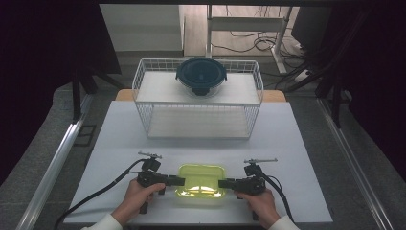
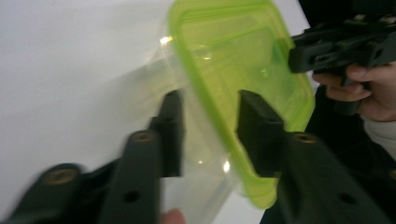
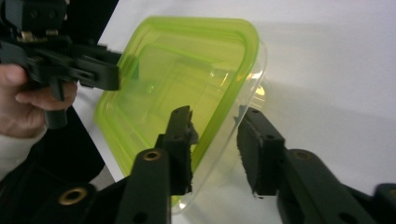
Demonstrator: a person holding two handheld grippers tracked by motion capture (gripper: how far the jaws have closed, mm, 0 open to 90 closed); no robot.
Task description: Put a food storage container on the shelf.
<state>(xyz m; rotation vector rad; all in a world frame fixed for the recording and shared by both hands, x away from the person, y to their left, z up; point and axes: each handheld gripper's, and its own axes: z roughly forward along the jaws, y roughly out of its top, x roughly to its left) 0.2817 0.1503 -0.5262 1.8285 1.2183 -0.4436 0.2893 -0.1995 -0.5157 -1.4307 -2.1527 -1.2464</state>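
A clear rectangular container with a yellow-green lid (image 1: 201, 179) lies near the front edge of the white table (image 1: 119, 143). My left gripper (image 1: 183, 181) comes in level at the container's left end and my right gripper (image 1: 220, 183) at its right end. In the left gripper view, my left gripper (image 2: 210, 98) has one jaw over the lid (image 2: 233, 46) and the other against the clear body. My right gripper (image 3: 215, 113) straddles the other end of the container (image 3: 177, 60) the same way. Both pairs of pads look pressed on it.
A white wire basket (image 1: 143, 86) stands at the back of the table. A round glass container with a dark blue lid (image 1: 201, 75) rests on its top shelf. The table's front edge lies just behind my hands.
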